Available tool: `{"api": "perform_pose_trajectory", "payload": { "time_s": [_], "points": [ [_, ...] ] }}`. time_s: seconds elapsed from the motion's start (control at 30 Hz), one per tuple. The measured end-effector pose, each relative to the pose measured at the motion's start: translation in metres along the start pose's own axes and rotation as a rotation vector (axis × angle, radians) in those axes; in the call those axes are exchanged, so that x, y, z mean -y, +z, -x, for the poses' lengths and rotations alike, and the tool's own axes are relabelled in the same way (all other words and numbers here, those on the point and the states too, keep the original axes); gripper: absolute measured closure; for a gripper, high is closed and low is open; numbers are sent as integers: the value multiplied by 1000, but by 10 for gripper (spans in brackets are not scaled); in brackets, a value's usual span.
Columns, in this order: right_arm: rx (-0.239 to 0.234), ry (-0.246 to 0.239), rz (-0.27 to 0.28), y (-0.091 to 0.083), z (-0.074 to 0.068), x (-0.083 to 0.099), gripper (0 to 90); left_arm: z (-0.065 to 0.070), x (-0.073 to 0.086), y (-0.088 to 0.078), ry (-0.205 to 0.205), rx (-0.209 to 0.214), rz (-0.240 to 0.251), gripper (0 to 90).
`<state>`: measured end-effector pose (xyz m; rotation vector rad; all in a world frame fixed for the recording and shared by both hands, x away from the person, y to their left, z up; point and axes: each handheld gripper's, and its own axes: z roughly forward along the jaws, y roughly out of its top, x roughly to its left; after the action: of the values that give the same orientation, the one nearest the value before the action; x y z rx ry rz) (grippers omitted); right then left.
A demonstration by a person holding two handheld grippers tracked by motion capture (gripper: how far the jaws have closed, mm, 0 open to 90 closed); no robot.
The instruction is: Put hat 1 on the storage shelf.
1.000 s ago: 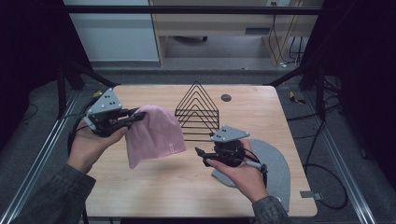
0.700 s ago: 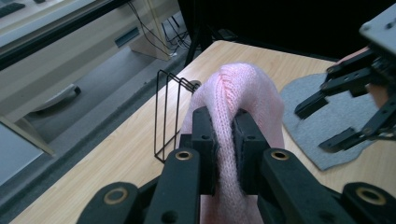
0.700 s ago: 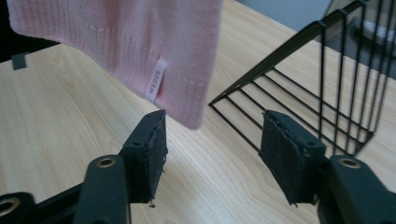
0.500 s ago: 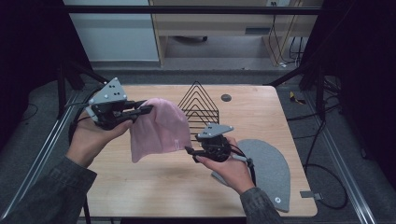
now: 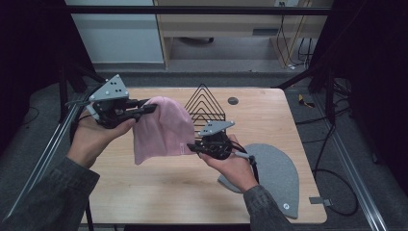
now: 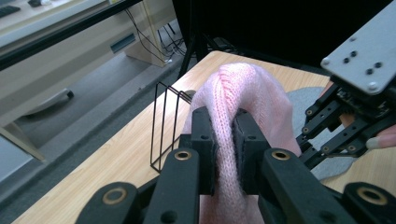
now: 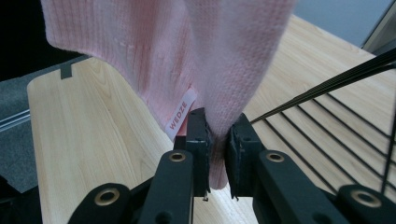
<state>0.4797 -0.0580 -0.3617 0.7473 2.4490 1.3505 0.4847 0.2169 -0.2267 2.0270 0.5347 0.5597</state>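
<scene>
Currently I see the pink knit beanie held off the wooden table, stretched btw both grippers. L gripper jaws clamped on its crown, up-left of the black wire rack. R gripper jaws clamped on the hem next to the "WEDZE" label, just in front of the rack. Grey beanie lies flat, front-right of rack.

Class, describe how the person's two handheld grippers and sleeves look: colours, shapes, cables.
Both the left gripper and right gripper are black, each topped by a grey three-cornered plate with small holes. Brass-coloured pivots mark the black jaws. A dark cable trails from each. The sleeves are dark grey.
</scene>
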Motion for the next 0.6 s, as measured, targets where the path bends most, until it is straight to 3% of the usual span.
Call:
{"api": "perform_pose_trajectory", "payload": {
  "time_s": [0.1, 0.23, 0.37, 0.6],
  "points": [
    [9, -10, 0, -9, 12, -11, 813, -16, -14, 10, -16, 20, 8, 800],
    [7, -1, 11, -16, 30, -23, 815, -29, -30, 21, -5, 30, 14, 799],
    [13, 8, 11, -17, 46, -31, 814, -39, -38, 30, 8, 33, 2, 798],
    [43, 29, 8, -15, 71, -44, 818, -59, -51, 50, -9, 31, -1, 796]
  ]
}}
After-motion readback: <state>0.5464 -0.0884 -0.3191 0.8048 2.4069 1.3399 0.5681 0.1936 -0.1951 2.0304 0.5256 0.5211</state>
